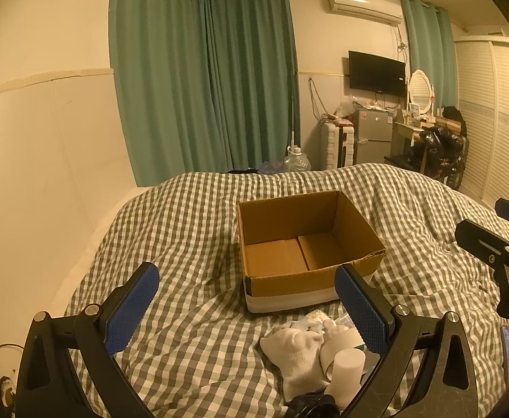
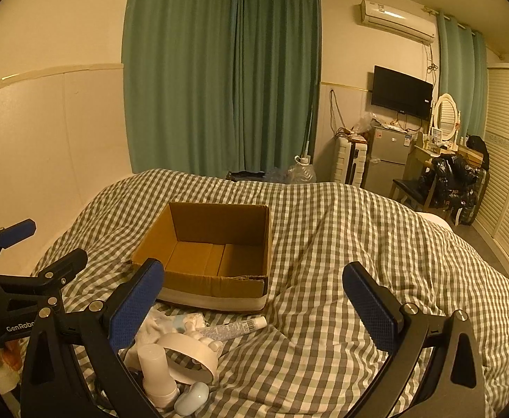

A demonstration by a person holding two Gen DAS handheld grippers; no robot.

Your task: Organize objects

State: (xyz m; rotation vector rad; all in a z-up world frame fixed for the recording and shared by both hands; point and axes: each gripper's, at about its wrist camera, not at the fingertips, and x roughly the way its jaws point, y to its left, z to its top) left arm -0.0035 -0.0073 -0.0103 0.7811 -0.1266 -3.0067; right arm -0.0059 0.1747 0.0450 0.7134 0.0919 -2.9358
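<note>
While both the left gripper (image 1: pixel 247 308) and right gripper (image 2: pixel 252 301) hang open, the near white plastic bottle (image 2: pixel 157 369) looks light, rigid, best pinched mid-body.

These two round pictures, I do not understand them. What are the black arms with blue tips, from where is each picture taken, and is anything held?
A person holds two hand tools, each a gripper with a camera looking along its two blue-padded fingers. One picture looks from the left gripper, the other from the right gripper. Both are open and hold nothing. On the checked blanket sits an empty cardboard box. Before it lie small things: a white cloth, a tube, a small bottle and a white ring.
</note>
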